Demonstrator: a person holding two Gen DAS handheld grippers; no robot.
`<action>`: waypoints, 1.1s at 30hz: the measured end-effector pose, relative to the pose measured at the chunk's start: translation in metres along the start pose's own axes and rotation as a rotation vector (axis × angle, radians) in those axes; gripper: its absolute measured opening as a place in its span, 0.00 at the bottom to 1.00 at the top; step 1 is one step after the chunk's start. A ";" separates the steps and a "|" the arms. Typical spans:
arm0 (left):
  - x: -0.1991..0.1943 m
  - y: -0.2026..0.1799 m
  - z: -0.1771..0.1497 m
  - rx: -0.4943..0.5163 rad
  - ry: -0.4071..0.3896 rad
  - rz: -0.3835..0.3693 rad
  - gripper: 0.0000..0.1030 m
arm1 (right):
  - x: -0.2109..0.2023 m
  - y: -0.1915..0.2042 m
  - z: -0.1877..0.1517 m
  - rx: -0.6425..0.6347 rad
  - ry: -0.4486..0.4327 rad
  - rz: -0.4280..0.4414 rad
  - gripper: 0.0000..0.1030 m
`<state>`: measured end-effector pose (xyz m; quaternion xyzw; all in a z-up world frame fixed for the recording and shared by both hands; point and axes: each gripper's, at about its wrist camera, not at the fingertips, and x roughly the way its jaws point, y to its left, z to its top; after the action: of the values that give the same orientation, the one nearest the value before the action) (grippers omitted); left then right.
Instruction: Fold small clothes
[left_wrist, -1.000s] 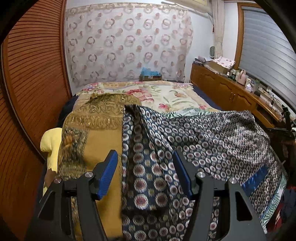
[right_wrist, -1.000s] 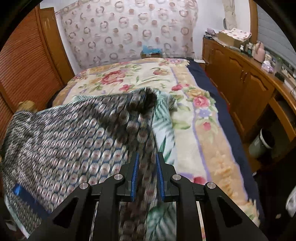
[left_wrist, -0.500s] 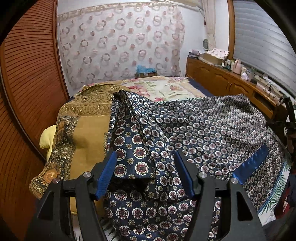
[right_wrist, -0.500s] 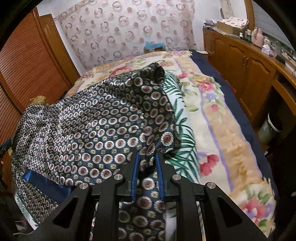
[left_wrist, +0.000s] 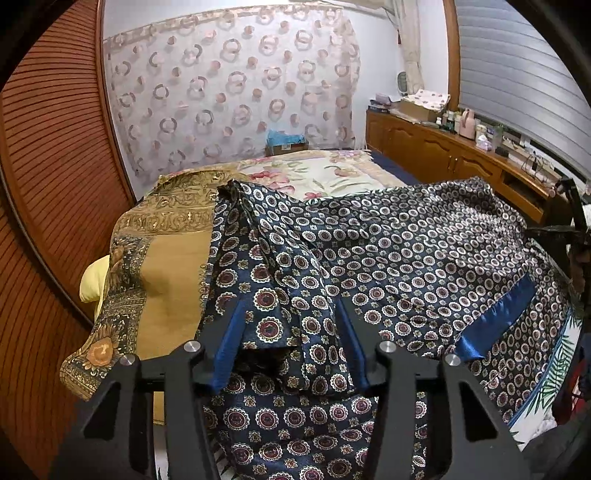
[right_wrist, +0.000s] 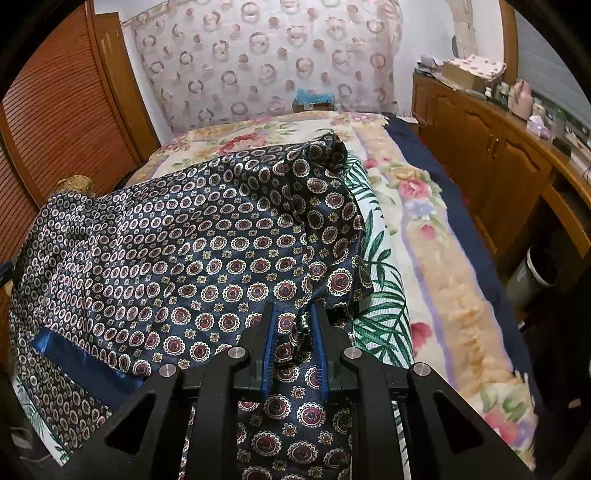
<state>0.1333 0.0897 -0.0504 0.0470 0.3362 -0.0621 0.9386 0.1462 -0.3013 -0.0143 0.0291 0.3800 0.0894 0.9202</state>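
A navy patterned silk garment (left_wrist: 388, 258) with medallion print and a plain blue band (left_wrist: 495, 321) lies spread across the bed; it also shows in the right wrist view (right_wrist: 192, 251). My left gripper (left_wrist: 290, 332) is open, its jaws wide apart around a bunched fold of the garment's near left edge. My right gripper (right_wrist: 293, 332) is shut on the garment's near right edge, with cloth pinched between the blue pads (right_wrist: 269, 343). The far corner (right_wrist: 328, 147) of the garment stands up in a peak.
A mustard patterned cloth (left_wrist: 162, 266) lies to the garment's left, over a yellow pillow (left_wrist: 94, 277). The floral bedspread (right_wrist: 424, 236) lies beneath. A wooden cabinet (right_wrist: 491, 155) runs along the right, a louvred wooden door (left_wrist: 48, 184) on the left. A bin (right_wrist: 532, 273) stands by the bed.
The garment has been drawn nearer to me and spread wider over the bed. The left jaws have narrowed around the bunched fold. The right gripper has kept its hold throughout.
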 end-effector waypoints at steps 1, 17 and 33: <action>0.001 -0.001 0.000 0.008 0.003 0.005 0.45 | 0.000 0.000 0.000 -0.003 0.000 -0.003 0.18; 0.004 0.004 0.011 -0.007 -0.019 0.030 0.02 | 0.014 0.001 0.004 -0.064 0.018 -0.031 0.05; -0.049 0.021 0.033 -0.148 -0.156 -0.092 0.02 | -0.043 0.027 0.009 -0.102 -0.146 0.100 0.04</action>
<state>0.1195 0.1107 0.0071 -0.0429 0.2677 -0.0838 0.9589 0.1193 -0.2829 0.0252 0.0076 0.3051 0.1520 0.9401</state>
